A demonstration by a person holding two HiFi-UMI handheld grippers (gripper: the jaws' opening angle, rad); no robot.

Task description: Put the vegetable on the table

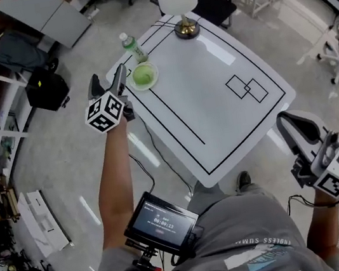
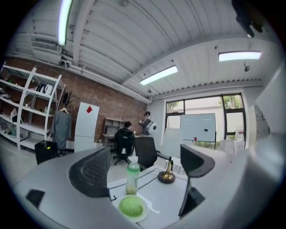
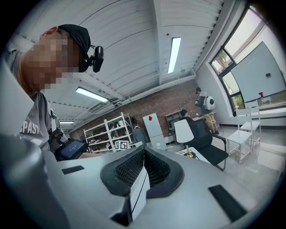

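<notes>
Left gripper: my jaws apart, nothing between them | vegetable: round green head, no clear long axis, sits in white bowl on table corner, just ahead and right of me | right gripper: jaws together, well apart; left is nearer.

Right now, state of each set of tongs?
Left tongs: open, holding nothing.
Right tongs: shut, holding nothing.
</notes>
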